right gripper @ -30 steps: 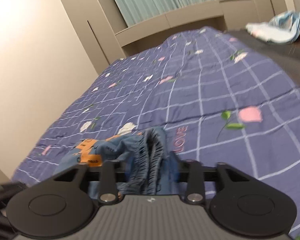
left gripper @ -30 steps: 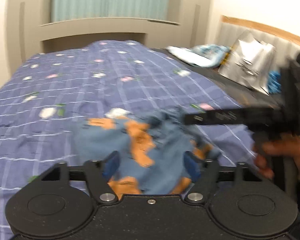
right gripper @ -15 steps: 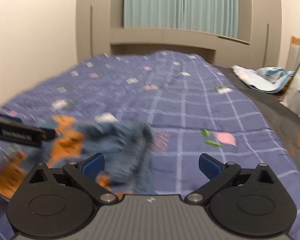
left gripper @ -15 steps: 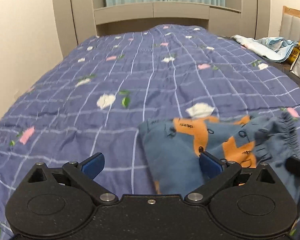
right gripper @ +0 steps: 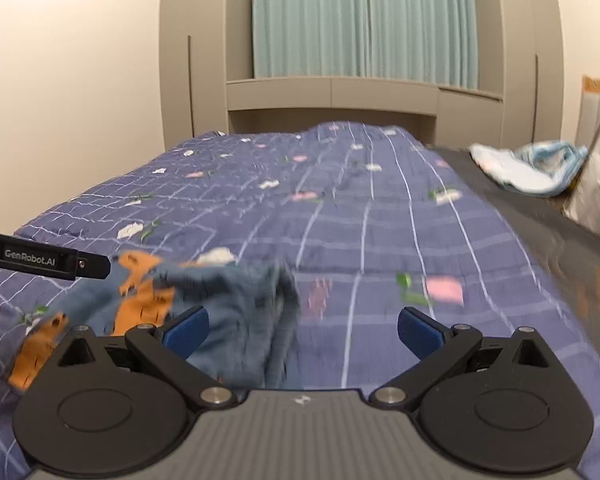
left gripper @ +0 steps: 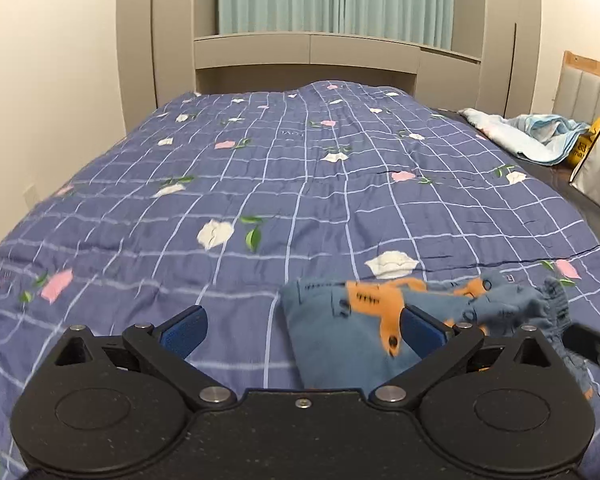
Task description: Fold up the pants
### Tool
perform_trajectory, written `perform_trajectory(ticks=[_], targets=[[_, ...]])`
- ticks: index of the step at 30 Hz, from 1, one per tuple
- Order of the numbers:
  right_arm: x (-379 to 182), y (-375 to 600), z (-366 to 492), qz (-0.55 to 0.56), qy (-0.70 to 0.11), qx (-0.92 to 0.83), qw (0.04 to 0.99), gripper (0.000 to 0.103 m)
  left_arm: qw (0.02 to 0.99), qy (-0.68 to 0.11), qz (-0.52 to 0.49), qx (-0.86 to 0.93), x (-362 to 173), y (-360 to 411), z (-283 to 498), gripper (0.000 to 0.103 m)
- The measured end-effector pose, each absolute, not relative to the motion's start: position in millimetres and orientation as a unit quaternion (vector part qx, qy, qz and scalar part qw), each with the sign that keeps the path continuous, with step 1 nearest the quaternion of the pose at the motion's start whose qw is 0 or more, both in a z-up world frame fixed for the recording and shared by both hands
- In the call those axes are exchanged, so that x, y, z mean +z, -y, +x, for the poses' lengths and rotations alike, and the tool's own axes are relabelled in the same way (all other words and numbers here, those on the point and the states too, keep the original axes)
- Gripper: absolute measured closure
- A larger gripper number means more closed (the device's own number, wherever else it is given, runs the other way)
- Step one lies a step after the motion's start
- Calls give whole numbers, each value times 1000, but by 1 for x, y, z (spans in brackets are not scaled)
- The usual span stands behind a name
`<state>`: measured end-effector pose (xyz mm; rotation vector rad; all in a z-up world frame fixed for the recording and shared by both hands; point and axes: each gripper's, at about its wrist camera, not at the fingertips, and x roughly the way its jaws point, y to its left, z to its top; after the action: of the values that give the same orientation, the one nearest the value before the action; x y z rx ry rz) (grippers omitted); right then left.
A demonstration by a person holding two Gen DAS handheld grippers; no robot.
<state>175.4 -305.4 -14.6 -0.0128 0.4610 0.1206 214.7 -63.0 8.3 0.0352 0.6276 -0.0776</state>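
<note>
Lying bunched between both spread grippers — pants [left gripper: 340, 332], left gripper [left gripper: 302, 326], right gripper [right gripper: 303, 326].

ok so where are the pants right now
The pants lie bunched on the purple checked quilt near its front edge, low right in the left wrist view, ahead of the open left gripper and beside the open right gripper.

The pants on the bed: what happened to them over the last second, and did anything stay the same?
Both grippers let go. A second ago the left gripper and right gripper were each shut on the pants; now both are open and empty, and the pants lie bunched on the quilt. Unchanged: the light blue cloth at the bed's right.
</note>
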Motion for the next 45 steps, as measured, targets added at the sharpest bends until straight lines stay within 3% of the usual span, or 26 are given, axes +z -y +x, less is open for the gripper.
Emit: perform_trajectory(ticks=[10,14,20,29,35,45], targets=[[-26,291,241,-41,-263,37,963,0,935,-352,27,-6,-23,62,248,0],[-39,308,245,2,-276,36,960,0,935,-355,-3,-14,-21,55,247,1],[-24,316,208,22,-222,62,973,0,937,-342,-57,-50,4,48,214,1],[-31,302,153,40,-267,57,961,0,923,-377,9,-76,-14,64,152,1],[-40,297,134,19,-290,25,957,0,923,-378,-6,-72,-15,58,132,1],[-40,299,111,36,-262,41,964,0,922,-381,-22,-69,-13,54,120,1]])
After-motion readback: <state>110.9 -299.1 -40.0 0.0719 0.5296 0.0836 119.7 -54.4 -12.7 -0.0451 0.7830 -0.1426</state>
